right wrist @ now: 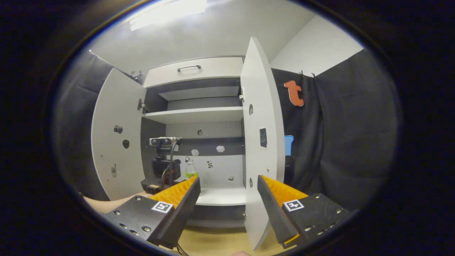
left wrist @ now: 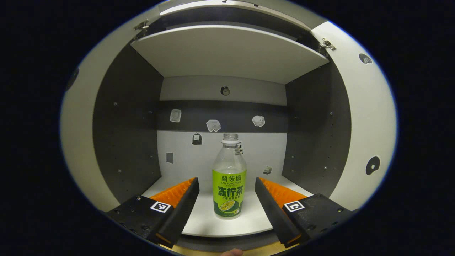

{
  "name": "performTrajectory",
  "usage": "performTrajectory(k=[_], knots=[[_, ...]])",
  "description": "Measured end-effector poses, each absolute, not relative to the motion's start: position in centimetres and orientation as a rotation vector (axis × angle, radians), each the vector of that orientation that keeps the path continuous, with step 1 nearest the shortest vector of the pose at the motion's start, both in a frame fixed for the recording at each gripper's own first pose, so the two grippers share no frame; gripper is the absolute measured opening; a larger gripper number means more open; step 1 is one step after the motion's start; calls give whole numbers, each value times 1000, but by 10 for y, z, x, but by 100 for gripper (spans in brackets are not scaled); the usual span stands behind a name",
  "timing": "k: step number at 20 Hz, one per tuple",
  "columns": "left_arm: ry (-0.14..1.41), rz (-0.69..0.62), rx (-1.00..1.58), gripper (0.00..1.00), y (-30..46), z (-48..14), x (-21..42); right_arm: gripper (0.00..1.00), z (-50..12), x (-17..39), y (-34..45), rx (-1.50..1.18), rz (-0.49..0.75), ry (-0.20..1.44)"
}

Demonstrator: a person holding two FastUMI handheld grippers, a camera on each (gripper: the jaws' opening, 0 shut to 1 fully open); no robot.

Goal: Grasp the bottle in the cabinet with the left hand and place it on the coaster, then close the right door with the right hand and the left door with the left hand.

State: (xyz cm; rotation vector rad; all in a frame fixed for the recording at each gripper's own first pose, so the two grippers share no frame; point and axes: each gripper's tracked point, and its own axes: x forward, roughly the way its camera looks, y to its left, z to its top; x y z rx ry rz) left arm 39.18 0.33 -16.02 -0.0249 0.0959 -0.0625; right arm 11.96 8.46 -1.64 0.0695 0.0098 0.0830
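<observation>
A clear bottle (left wrist: 229,177) with a green label stands upright on the cabinet's bottom shelf (left wrist: 206,220), without a cap. My left gripper (left wrist: 226,193) is open, a finger on either side of the bottle and apart from it. In the right gripper view the same bottle (right wrist: 191,170) shows small behind the left gripper (right wrist: 163,167) and the forearm holding it. My right gripper (right wrist: 227,192) is open and holds nothing, set back in front of the cabinet. The right door (right wrist: 261,142) stands wide open, edge-on just before it. The left door (right wrist: 115,153) is swung open too.
An upper shelf (left wrist: 227,53) spans the cabinet above the bottle. A drawer front with a handle (right wrist: 188,67) tops the cabinet. Dark side walls (left wrist: 124,124) flank the compartment. A wooden tabletop (right wrist: 213,241) lies below the cabinet.
</observation>
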Motion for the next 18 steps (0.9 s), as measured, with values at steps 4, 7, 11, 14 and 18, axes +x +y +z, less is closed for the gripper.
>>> performTrajectory(k=[4, 7, 11, 14, 18], knots=[[116, -42, 33, 100, 6, -182, 427, 96, -24, 118, 94, 45, 105, 18], [93, -12, 2, 94, 8, -187, 443, 97, -36, 114, 94, 22, 105, 43], [91, -48, -51, 81, 2, -183, 433, 98, -45, 97, 82, 37, 98, 64], [105, -45, -71, 81, 4, -176, 407, 97, -41, 85, 72, 52, 105, 61], [88, -14, -92, 81, 14, -151, 356, 97, -31, 61, 61, 71, 134, 60]])
